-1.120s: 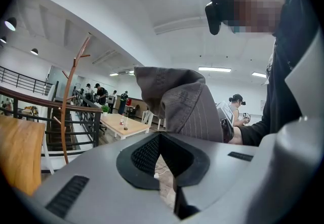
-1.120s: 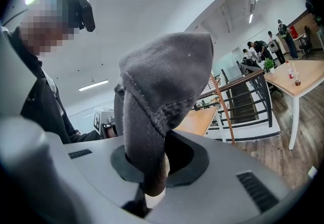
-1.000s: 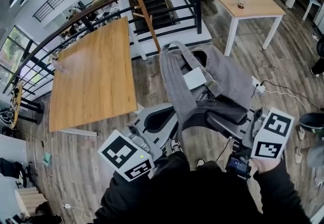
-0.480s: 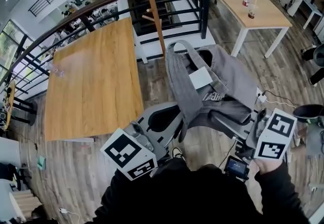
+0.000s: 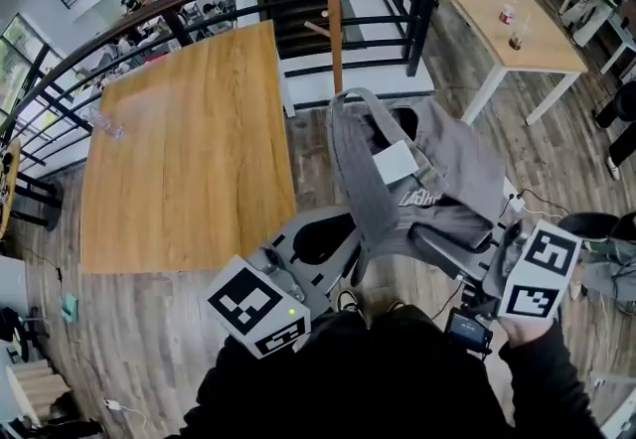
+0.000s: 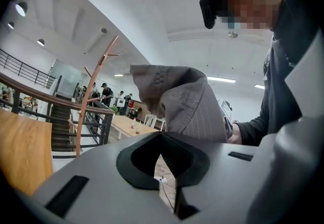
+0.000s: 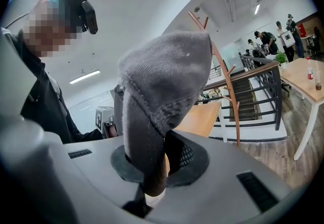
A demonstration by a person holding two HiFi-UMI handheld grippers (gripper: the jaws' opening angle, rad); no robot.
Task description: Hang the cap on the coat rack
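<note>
A grey cap hangs between my two grippers in front of the person's chest. The left gripper has its jaws nearly together at the cap's brim edge, with only a thin slit of floor showing below the tips. The right gripper is shut on the cap's back band, which runs down between its pads. The wooden coat rack stands beyond the cap by the black railing. Its pole and pegs also show in the left gripper view and the right gripper view.
A long wooden table lies to the left. A black railing curves behind it, with stairs beyond. A second table with bottles stands at the upper right. A power strip and cable lie on the floor at the right.
Both grippers have travelled together with the cap toward the coat rack. The pole now stands straighter and closer to the view's middle. The grip on the cap looks the same.
</note>
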